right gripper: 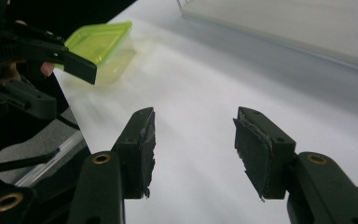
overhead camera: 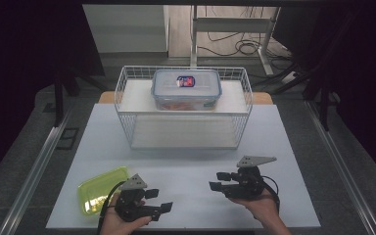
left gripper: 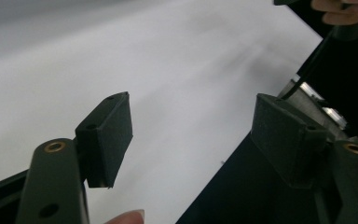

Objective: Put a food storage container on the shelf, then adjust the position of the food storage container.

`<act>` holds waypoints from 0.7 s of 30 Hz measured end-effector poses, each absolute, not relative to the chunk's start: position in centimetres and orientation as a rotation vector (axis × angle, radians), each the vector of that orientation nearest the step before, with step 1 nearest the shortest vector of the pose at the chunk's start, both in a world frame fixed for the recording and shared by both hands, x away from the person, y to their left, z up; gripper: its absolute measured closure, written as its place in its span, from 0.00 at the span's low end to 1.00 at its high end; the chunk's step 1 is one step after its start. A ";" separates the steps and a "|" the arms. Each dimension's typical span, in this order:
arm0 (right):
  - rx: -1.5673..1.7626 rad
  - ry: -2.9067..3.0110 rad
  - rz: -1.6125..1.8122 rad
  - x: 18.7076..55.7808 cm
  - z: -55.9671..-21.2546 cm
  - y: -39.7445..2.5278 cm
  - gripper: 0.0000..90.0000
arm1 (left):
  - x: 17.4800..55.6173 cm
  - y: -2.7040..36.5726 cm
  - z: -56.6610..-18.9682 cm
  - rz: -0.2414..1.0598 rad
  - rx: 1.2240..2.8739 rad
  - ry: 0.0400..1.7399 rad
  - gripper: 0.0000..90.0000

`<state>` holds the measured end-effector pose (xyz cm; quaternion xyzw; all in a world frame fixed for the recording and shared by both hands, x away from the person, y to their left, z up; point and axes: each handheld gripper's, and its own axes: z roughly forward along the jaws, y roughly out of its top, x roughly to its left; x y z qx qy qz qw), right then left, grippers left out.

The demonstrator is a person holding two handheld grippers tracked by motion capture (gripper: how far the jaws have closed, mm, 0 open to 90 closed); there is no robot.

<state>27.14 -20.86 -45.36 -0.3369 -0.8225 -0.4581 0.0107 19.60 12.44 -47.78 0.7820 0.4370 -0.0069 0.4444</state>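
- Left gripper (overhead camera: 162, 199) low at table's (overhead camera: 186, 161) near edge, jaws wide, empty.
- Right gripper (overhead camera: 217, 180) just above the table, jaws wide, empty, aimed left.
- Green tub (overhead camera: 99, 191) sits at near-left corner, just beside left gripper.
- Clear box (overhead camera: 186, 88) rests on the upper shelf of the wire basket (overhead camera: 127, 125), well apart from both.
- Likely step: grasp tub. Approach its rim squarely, one jaw inside, close gently; thin wall may flex or slide.
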 end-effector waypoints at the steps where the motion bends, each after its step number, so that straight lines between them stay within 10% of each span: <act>1: -1.050 -2.571 -1.415 27.0 -45.6 -20.9 0.52 | 19.6 12.4 -47.9 -0.012 1.943 1.091 0.33; 21: -1.088 -2.561 -1.404 26.6 -46.4 -21.7 0.50 | 17.6 13.2 -47.7 0.089 1.973 1.134 0.28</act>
